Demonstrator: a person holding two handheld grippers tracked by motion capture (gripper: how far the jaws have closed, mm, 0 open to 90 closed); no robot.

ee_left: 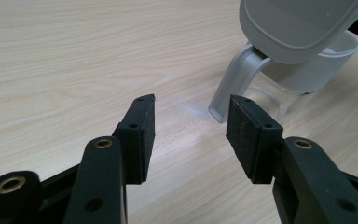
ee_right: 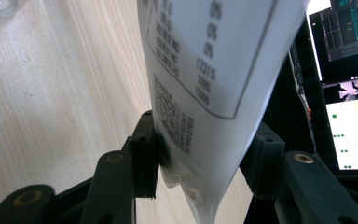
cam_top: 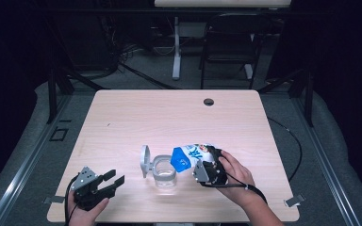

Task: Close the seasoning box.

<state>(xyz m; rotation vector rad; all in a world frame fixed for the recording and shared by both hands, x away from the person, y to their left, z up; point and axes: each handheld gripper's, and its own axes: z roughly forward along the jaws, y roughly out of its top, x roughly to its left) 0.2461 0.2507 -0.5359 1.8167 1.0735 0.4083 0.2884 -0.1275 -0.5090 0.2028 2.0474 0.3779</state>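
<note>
1. The snack bag (cam_top: 191, 156), white with blue print on its front and a black nutrition table on its back, was clamped in the right gripper (cam_top: 206, 170), tilted over the clear jar (cam_top: 164, 173) near the table's (cam_top: 122, 117) front edge.
2. Its print was too blurred to read, and its upper end ran out of the right gripper view.
3. Its long axis slanted from the gripper left toward the jar, whose grey lid (cam_top: 144, 160) stood hinged open.
4. The left gripper (cam_top: 107, 180) rested apart, jaws wide and empty.
</note>
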